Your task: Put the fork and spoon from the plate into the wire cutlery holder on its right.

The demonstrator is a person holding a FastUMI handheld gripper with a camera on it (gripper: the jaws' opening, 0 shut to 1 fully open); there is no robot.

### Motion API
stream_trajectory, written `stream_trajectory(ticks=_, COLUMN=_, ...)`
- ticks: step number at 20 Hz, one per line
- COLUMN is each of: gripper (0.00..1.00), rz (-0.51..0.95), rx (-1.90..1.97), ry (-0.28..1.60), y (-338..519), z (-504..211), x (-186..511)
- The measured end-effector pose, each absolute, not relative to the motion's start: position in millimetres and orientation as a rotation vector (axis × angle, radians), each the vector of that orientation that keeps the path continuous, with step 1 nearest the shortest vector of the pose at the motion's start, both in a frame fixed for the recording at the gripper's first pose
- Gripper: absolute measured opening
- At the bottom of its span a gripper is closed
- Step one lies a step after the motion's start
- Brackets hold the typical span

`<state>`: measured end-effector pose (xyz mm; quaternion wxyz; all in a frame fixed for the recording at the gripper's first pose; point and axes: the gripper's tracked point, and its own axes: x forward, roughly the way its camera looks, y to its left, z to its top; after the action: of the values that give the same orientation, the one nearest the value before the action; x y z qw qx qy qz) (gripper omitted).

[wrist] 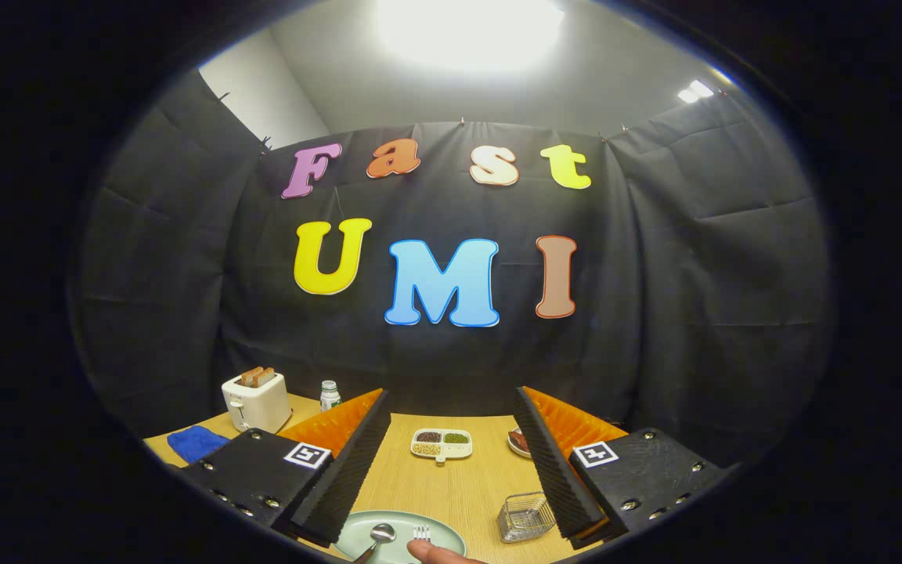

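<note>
Gripper fingers spread wide, holding nothing. Between them, nearest, the plate carries spoon and fork, a fingertip touching its rim. Wire cutlery holder just beside the right finger. Beyond, open worktop, then a 3-part dish.

The gripper is held level above the table, pointing toward the back wall. Its 2 fingers are spread wide apart, with nothing gripped between them, and their ridged inner faces turn toward each other. A fingertip of the person pokes in from below, just under the gap between the 2 fingers, lying flat and pointing left.
</note>
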<state>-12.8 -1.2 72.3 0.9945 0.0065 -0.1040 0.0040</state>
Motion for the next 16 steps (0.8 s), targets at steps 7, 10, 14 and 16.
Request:
stream_trajectory(ticks=7, gripper=0.97, rz=0.031, rx=-0.010, ry=-0.040, y=1, z=21, x=-1)
stream_trajectory(ticks=10, gripper=0.97, rz=0.065, rx=-0.027, ry=0.064, y=9, z=-11, x=1)
stream_trajectory(ticks=14, gripper=0.97, rz=0.110, rx=-0.092, ry=0.251, y=16, z=-63, x=3)
stream_trajectory(ticks=16, gripper=0.97, rz=0.135, rx=-0.127, ry=0.378, y=19, z=-97, x=0)
